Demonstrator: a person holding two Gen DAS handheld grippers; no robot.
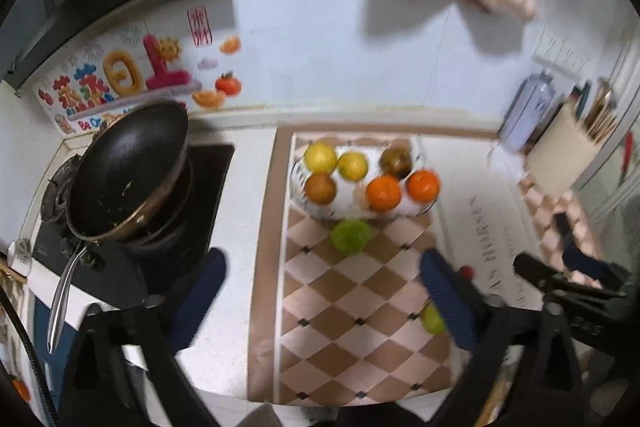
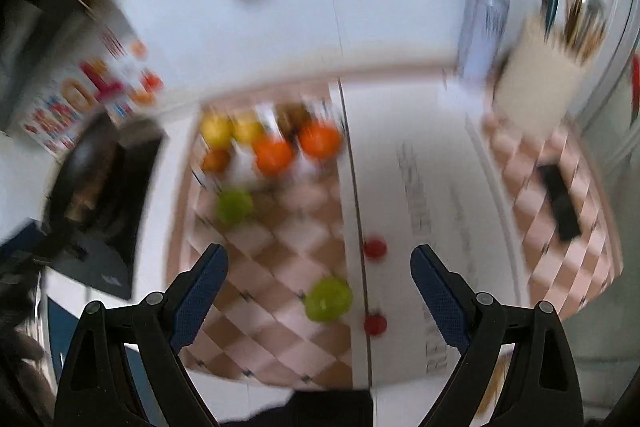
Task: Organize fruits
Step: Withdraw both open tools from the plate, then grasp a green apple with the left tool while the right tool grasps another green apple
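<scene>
Left wrist view shows the left gripper (image 1: 320,291) spread wide with nothing between its blue pads, hanging over the checkered mat (image 1: 352,307). Just ahead of it a green fruit (image 1: 350,235) lies loose on the mat, touching or nearly touching the front rim of the white bowl (image 1: 340,213). That bowl already holds two lemons, two oranges and two brownish fruits. A second green fruit (image 1: 433,319) peeks out from behind the right-hand pad, nearer the camera.

Right wrist view, heavily blurred, shows the right gripper (image 2: 320,291) also released and empty. The nearer green fruit (image 2: 329,299) lies between its fingers in the picture, below them on the mat, with two small red fruits (image 2: 375,247) just beside it on the white sheet (image 2: 424,187).

The step in hand looks like collecting the loose fruit into the bowl. Next, one gripper probably has to drop lower, straddle a green fruit and close gently, since a round fruit may roll off the pads.
</scene>
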